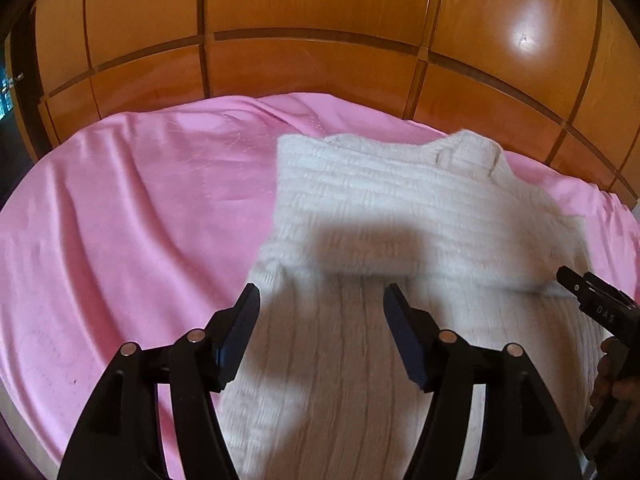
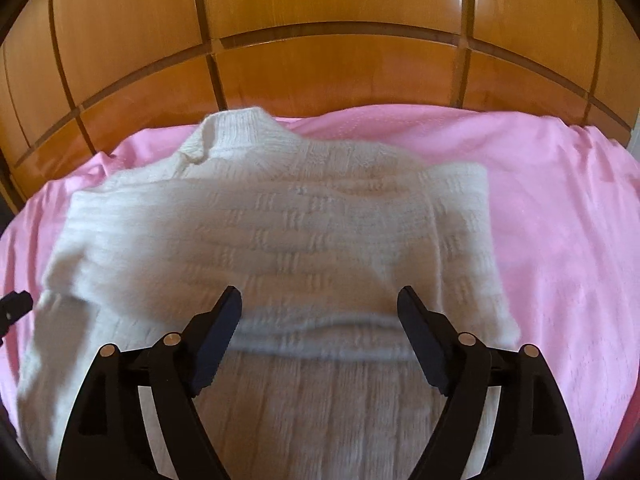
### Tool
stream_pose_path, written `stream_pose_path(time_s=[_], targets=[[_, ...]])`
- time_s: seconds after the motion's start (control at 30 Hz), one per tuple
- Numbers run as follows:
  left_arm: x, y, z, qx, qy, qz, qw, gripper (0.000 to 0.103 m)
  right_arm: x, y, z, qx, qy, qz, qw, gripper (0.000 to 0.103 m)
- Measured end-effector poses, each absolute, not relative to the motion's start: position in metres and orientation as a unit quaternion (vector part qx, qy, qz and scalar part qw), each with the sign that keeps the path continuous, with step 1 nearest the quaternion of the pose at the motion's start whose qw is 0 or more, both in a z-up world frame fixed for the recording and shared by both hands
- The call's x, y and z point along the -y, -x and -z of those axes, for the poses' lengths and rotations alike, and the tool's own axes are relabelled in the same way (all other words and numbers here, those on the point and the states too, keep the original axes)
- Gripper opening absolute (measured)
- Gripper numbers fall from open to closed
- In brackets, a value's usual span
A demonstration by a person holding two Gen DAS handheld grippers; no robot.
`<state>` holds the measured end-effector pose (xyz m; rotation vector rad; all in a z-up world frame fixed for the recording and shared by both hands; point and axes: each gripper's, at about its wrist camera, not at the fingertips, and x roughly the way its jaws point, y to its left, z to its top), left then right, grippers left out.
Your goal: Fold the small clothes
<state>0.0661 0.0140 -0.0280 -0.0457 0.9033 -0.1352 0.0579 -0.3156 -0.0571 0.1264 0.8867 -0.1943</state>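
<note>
Both grippers, left (image 1: 322, 334) and right (image 2: 320, 336), were spread above the white sweater (image 2: 272, 232) and pinched nothing. The sweater lay on the pink sheet (image 2: 560, 208), its sleeves across the chest. A careless move could drag a sleeve loose. Free sheet remained at both sides; the headboard (image 2: 320, 12) closed the far edge.
</note>
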Motion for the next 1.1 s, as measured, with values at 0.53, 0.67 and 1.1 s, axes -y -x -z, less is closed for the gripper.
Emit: stream_pose_path(time_s=[0.53, 0.67, 1.1], targets=[[-0.044, -0.022, 0.038, -0.451, 0.035, 0.061, 0.890, 0.064, 0.329, 0.022, 0.059, -0.458, -0.078, 0.101, 0.880, 0.081], [-0.060, -0.004, 0.045, -0.458, 0.026, 0.068, 0.886, 0.064, 0.349, 0.047, 0.053, -0.460, -0.079, 0.126, 0.875, 0.081], [-0.102, 0.072, 0.059, -0.512, 0.023, 0.173, 0.841, 0.043, 0.359, 0.158, 0.066, -0.547, -0.155, 0.033, 0.822, 0.061]])
